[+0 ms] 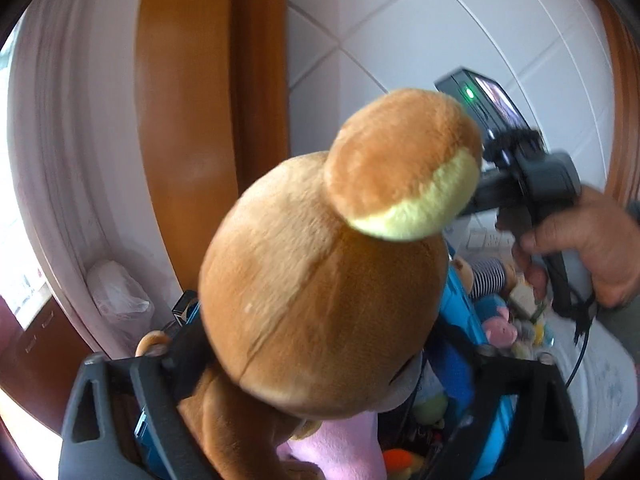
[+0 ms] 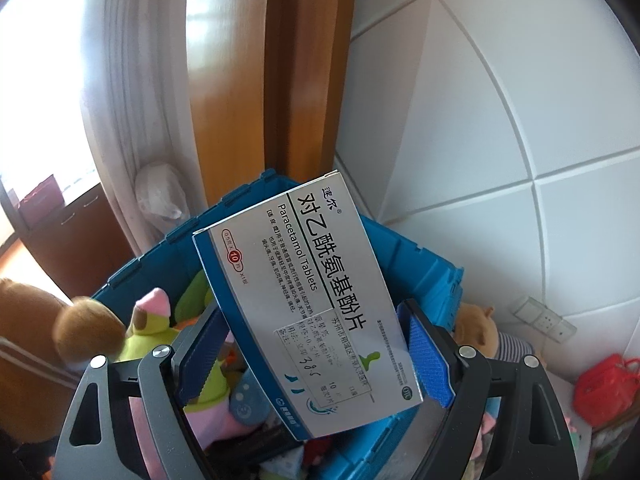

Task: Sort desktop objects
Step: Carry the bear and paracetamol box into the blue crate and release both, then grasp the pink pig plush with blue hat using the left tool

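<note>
You held the medicine box clamped in your right gripper above the blue crate, ready for dropping, while your left gripper stood spread around the teddy bear over it.

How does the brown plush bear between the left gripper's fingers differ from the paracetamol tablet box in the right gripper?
The brown plush bear is soft, rounded and furry; the paracetamol tablet box is flat, stiff and sharp-edged. The bear is plain brown with a yellow ear lining; the box is white and blue with printed text. The bear fills the left gripper; the box sits tilted between the blue pads of the right gripper. Both are above the blue crate of toys.
</note>
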